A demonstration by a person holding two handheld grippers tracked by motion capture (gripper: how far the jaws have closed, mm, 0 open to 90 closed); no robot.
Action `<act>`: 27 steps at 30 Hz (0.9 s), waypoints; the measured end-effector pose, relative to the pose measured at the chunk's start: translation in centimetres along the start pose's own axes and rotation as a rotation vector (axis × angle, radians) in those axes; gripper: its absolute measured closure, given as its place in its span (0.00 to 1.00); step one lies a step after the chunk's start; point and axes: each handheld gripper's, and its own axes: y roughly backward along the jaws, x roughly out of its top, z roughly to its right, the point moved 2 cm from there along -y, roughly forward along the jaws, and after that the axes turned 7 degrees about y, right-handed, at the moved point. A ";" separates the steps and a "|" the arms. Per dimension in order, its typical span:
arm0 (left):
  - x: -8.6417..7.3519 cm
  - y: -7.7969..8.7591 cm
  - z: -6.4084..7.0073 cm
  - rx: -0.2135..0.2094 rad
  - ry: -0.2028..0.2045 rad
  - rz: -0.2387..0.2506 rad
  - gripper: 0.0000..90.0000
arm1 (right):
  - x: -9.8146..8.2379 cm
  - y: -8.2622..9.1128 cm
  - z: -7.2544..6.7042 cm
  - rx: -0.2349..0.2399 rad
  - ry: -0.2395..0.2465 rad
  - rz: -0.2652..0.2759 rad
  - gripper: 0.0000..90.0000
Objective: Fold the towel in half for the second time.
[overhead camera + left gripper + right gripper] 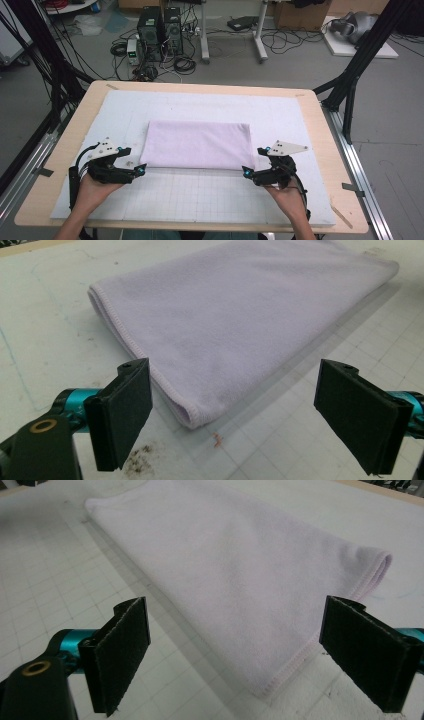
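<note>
Both grippers, left [142, 168] and right [245, 171], stand wide and hold nothing. A folded cloth [197, 144] lies between them, its near corners by their tips. Another fold probably needs fresh grips there.

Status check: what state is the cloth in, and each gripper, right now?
Lilac cloth: folded into a flat rectangle, lying on the white mat, held by nothing.
Left gripper: jaws open, at the cloth's near left corner, nothing between the pads.
Right gripper: jaws open, at the cloth's near right corner, not gripping it.
</note>
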 end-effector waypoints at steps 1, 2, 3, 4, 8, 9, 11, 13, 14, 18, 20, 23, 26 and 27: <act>-0.1 0.2 0.0 -0.002 0.001 0.003 0.18 | -0.1 0.2 0.0 0.001 -0.004 0.006 0.13; -0.2 0.3 0.0 -0.001 0.004 0.007 0.18 | -0.2 0.4 -0.1 0.001 -0.007 0.005 0.13; -0.4 0.5 0.0 0.002 0.006 0.007 0.18 | -0.3 0.6 -0.1 0.000 -0.005 0.001 0.13; -0.5 0.6 0.1 0.005 0.006 0.009 0.18 | -0.5 0.7 -0.2 -0.005 -0.003 0.000 0.13; -0.8 1.1 0.2 0.010 0.005 0.011 0.18 | -1.0 1.4 -0.3 -0.009 -0.009 0.001 0.13; -0.9 1.2 0.2 0.009 0.002 0.009 0.18 | -1.1 1.5 -0.4 -0.009 -0.013 0.004 0.13; -1.0 1.4 0.3 0.014 0.001 0.006 0.18 | -1.4 1.9 -0.4 -0.015 -0.011 0.007 0.13; -1.2 1.7 0.4 0.017 0.005 0.006 0.18 | -1.5 2.1 -0.5 -0.021 -0.013 0.006 0.13; -1.2 1.8 0.4 0.017 0.003 0.009 0.18 | -1.6 2.3 -0.5 -0.022 -0.011 0.008 0.13; -1.4 2.4 0.3 0.025 0.009 0.016 0.18 | -1.8 2.7 -0.7 -0.023 -0.014 0.017 0.13; -1.6 2.7 0.3 0.027 0.009 0.016 0.18 | -1.8 2.9 -0.8 -0.028 -0.009 0.013 0.13; -1.7 3.0 0.4 0.032 0.007 0.021 0.18 | -2.0 3.2 -1.0 -0.027 -0.008 0.014 0.13; -1.9 3.2 0.5 0.031 0.008 0.020 0.18 | -2.2 3.6 -1.1 -0.032 -0.010 0.016 0.13; -2.0 3.2 0.5 0.028 0.007 0.020 0.18 | -2.3 3.7 -1.2 -0.032 -0.013 0.018 0.13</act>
